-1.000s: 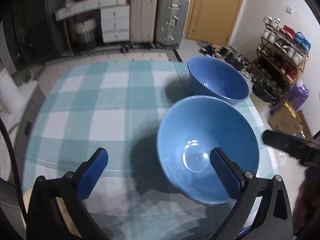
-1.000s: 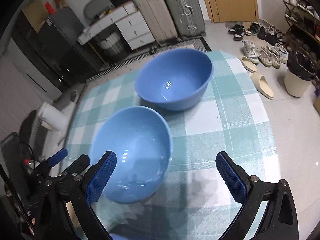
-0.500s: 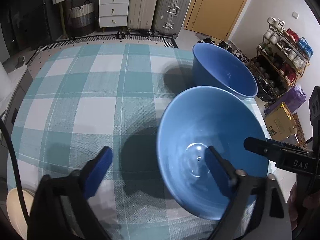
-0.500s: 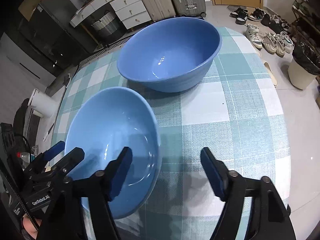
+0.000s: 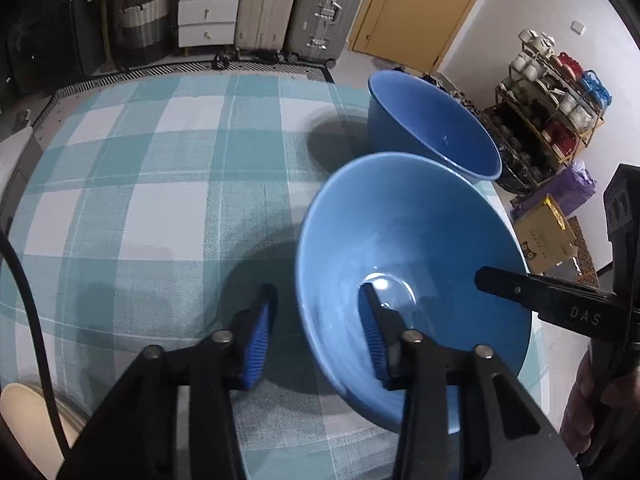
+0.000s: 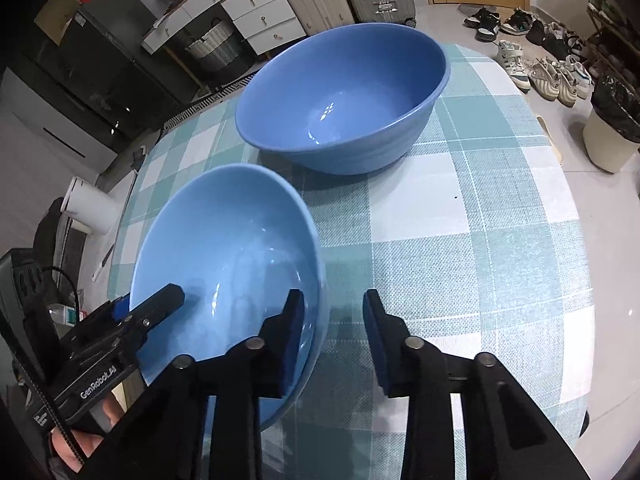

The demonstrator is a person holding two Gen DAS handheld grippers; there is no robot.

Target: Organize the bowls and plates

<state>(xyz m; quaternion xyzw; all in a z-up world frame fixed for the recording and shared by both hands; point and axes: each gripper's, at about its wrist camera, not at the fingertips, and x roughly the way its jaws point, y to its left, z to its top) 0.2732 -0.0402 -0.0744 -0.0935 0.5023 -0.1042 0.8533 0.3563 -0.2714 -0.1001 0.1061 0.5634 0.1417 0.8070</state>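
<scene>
Two blue bowls stand on a table with a teal checked cloth point(image 5: 160, 160). The paler near bowl point(image 5: 420, 248) point(image 6: 224, 240) sits in front of the bigger, darker far bowl point(image 5: 432, 128) point(image 6: 340, 92). My left gripper point(image 5: 316, 296) straddles the near bowl's left rim, one pad inside and one outside. Its jaws are closing, with a gap still showing beside the outer pad. My right gripper point(image 6: 333, 298) straddles the opposite rim and is closing too, its outer pad clear of the wall. Each gripper's inner finger point(image 5: 520, 290) point(image 6: 160, 304) shows in the other's view.
The cloth's edge point(image 6: 576, 320) runs close on the right. Beyond the table are suitcases point(image 5: 304, 8), white drawers point(image 5: 206, 12), a wooden door point(image 5: 420, 8), a shoe rack point(image 5: 556, 92), loose shoes point(image 6: 548, 72) and a bin point(image 6: 612, 132). A hand point(image 6: 92, 432) holds the left gripper.
Both grippers have sunk toward the near bowl, and their jaws have narrowed from wide apart to a small gap around its rim. The bowls have not moved.
</scene>
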